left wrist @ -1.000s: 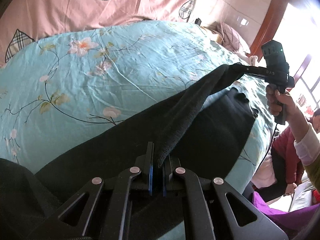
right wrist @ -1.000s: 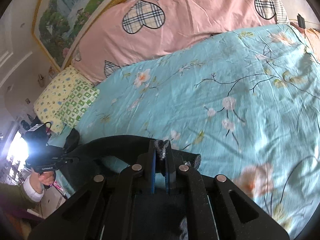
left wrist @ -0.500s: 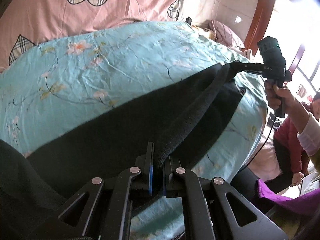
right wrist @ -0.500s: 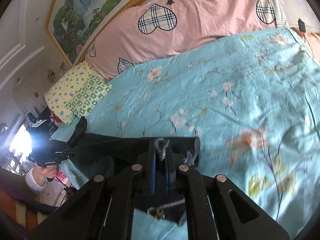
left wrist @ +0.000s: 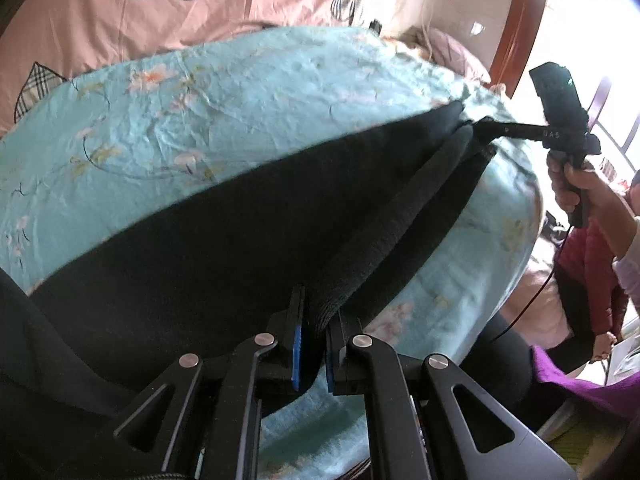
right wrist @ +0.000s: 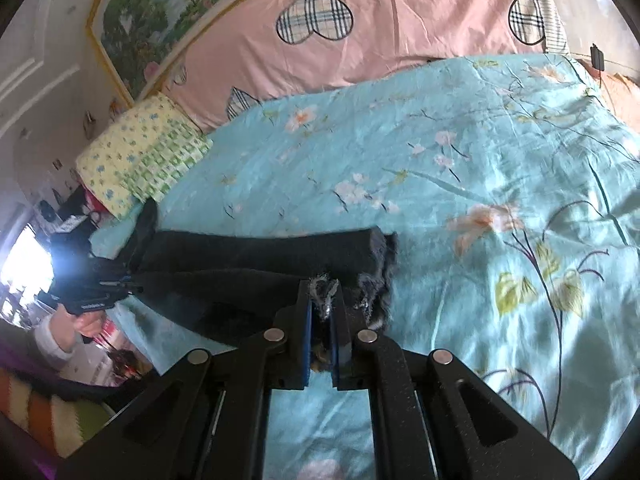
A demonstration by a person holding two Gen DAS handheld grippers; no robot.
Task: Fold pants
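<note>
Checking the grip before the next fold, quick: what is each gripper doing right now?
Left gripper: closed, pinching one end of the black pants.
Right gripper: closed on the pants' other, frayed end.

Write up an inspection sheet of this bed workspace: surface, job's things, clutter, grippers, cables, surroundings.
Surface: bed under a turquoise floral sheet, wrinkled.
Job's things: black pants stretched across the near side of the bed, top edge lifted between the two grippers.
Clutter: yellow-green pillow at the bed's far corner; pink quilt with plaid hearts along the head.
Grippers: left gripper shut on the pants' thick edge; right gripper shut on the frayed edge.
Cables: thin black cable hanging from the right gripper's handle.
Surroundings: framed landscape painting on the wall; bright window.
</note>
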